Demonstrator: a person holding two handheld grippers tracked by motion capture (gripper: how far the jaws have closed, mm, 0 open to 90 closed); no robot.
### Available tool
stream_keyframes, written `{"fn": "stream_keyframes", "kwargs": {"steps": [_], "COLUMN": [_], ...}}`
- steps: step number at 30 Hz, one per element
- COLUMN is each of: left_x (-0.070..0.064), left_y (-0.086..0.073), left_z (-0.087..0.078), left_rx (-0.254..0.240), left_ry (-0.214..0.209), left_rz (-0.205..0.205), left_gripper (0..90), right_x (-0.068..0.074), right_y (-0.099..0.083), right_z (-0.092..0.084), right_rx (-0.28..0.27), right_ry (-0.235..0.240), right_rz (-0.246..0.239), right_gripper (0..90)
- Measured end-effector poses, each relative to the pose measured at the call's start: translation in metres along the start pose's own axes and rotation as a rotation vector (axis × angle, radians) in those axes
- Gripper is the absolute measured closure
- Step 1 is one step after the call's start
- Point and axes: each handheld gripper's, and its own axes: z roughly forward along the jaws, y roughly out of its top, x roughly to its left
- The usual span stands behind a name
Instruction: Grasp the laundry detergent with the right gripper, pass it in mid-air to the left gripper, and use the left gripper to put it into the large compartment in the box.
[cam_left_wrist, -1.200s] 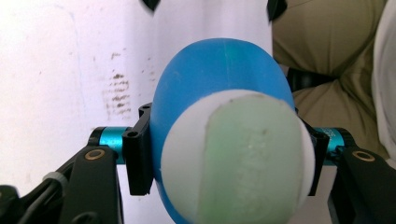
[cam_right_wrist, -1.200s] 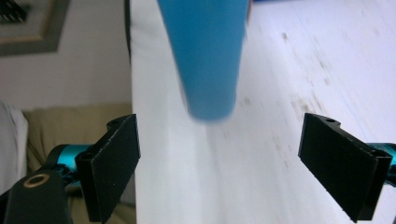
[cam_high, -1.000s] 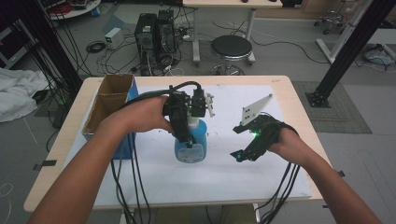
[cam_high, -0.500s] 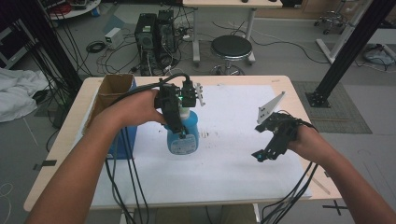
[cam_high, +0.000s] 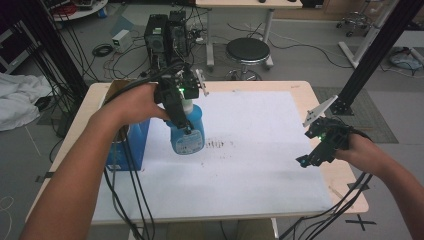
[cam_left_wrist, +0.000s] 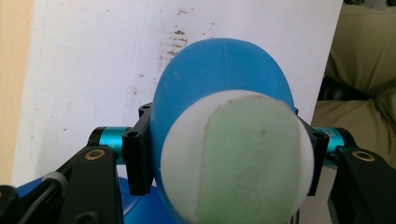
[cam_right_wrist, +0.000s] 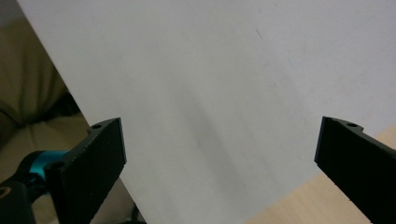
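surface: white sheet (cam_high: 260, 165) on wooden table (cam_high: 300, 87); stool (cam_high: 246, 50) behind | blue bottle (cam_high: 189, 131) upright, cap up, near sheet's left edge | left gripper (cam_high: 181, 114) clamps bottle; right gripper (cam_high: 309, 159) wide, empty

Looks like a robotics lab: computer towers (cam_high: 167, 32) on the floor behind the worktop (cam_high: 260, 86), loose cables (cam_high: 102, 50) beside them, a black stool (cam_high: 247, 50) (round seat), black frame struts (cam_high: 372, 55).
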Motion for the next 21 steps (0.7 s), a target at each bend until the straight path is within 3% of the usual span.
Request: {"fn": "stream_keyframes", "kwargs": {"steps": [2,5,13,21], "left_x": [0.003,0.006,0.015,0.027], "left_y": [-0.003,-0.008,-0.03,-0.061], "left_z": [-0.008,-0.022,-0.058,-0.095], "left_rx": [-0.009,-0.023,-0.04,-0.052], "left_ry": [0.0,0.008,0.034,0.082], "left_rz": [-0.007,-0.027,-0.084,-0.146], "left_gripper": [38.0,38.0,38.0,38.0], "right_x": [0.001,0.0,-0.005,-0.006], "right_y": [-0.003,-0.006,-0.006,-0.003], "right_z": [-0.001,-0.004,-0.004,-0.003], "right_rx": [0.031,0.03,0.017,0.001], "right_ry": [-0.007,-0.001,0.019,0.049], "right_rz": [-0.031,-0.055,-0.046,-0.075], "right_gripper": [1.1,1.1,1.1,1.1]}}
